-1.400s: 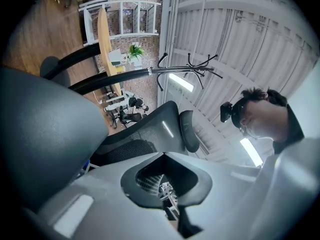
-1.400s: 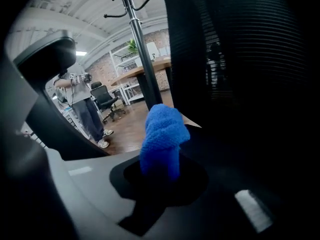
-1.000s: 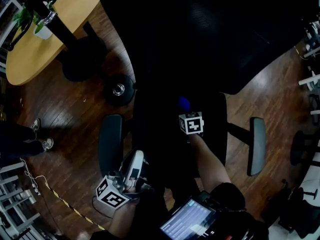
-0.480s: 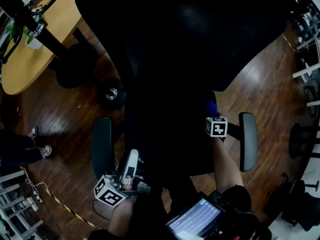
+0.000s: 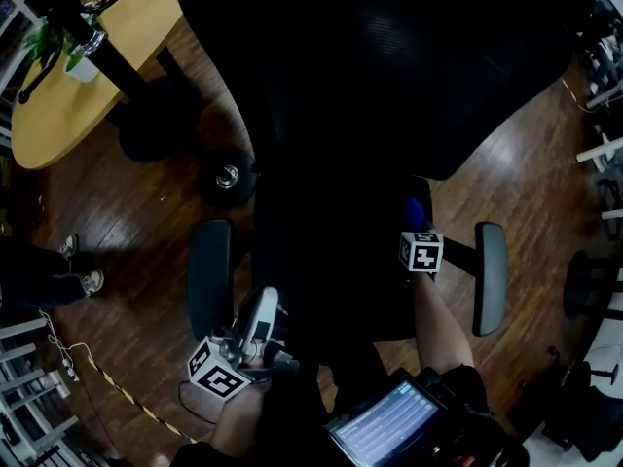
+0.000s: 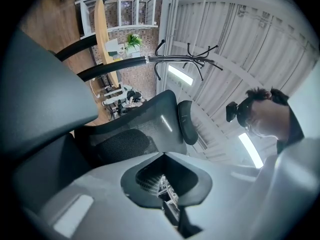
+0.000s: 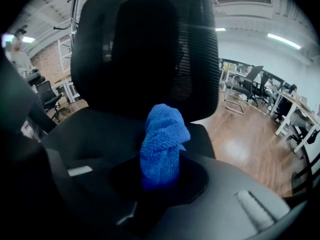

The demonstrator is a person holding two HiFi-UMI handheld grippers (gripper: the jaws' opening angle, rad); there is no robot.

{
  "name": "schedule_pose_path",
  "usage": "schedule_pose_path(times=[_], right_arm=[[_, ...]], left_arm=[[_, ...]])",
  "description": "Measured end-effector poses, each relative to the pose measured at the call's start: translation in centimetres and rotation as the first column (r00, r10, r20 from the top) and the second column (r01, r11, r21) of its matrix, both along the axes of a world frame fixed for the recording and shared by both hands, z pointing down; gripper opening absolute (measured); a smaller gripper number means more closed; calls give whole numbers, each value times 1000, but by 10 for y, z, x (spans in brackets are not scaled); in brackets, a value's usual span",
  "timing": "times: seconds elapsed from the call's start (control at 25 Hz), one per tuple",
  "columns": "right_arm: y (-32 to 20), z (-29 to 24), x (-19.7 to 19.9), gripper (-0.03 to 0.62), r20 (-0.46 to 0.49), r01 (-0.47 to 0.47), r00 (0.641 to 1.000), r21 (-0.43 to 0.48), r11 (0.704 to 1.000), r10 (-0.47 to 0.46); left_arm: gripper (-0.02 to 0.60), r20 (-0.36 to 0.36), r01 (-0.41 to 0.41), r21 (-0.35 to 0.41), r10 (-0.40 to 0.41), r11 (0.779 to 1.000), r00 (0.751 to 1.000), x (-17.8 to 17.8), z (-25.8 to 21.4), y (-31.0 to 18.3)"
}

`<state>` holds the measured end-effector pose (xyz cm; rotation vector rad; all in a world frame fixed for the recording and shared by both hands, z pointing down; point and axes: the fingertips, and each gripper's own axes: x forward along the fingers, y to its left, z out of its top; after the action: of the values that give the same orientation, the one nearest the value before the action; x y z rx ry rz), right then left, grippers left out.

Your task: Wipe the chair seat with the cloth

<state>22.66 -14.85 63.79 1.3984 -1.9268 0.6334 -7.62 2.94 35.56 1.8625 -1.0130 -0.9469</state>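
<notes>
Right claw clamping blue cloth, black backrest ahead, armrest beside

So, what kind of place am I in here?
Probably an open-plan office: a mesh office chair up close, more chairs at desks behind it, and a wooden table on hardwood floor.

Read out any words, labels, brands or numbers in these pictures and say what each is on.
Nothing can be read.
Tablet screen: lines of text, too small and blurred to read.
Left marker cube and right marker cube: black-and-white patterns only, no letters.
</notes>
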Motion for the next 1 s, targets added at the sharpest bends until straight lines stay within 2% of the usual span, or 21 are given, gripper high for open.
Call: schedule_pose_path(times=[0.08, 0.2, 0.4, 0.56, 0.64, 0.8, 1.0], right_arm=[[4, -1, -39, 48, 38, 51, 998, 10, 999, -51], [9, -6, -122, 48, 119, 146, 982, 14, 989, -147], [44, -11, -270, 48, 275, 339, 903, 18, 941, -330], [92, -1, -346, 48, 330, 447, 846, -9, 895, -419], [101, 2, -356, 49, 311, 462, 840, 20, 886, -445], [101, 4, -351, 49, 317, 482, 824, 40, 875, -469], [95, 17, -314, 49, 270, 441, 863, 12, 897, -428]], left_arm=[[-8, -6, 8, 5, -8, 1000, 1000, -5, -3, 2], [-8, -6, 32, 13, -31, 999, 999, -16, -9, 5], [-8, -9, 67, 22, -67, 997, 998, -29, -15, 13], [-8, -13, 82, 16, -81, 997, 997, -36, -12, 19], [-8, -16, 84, 15, -84, 996, 996, -39, -10, 19], [-8, -12, 79, 15, -79, 997, 997, -42, -5, 18], [-8, -5, 68, 10, -68, 998, 998, -38, 0, 15]])
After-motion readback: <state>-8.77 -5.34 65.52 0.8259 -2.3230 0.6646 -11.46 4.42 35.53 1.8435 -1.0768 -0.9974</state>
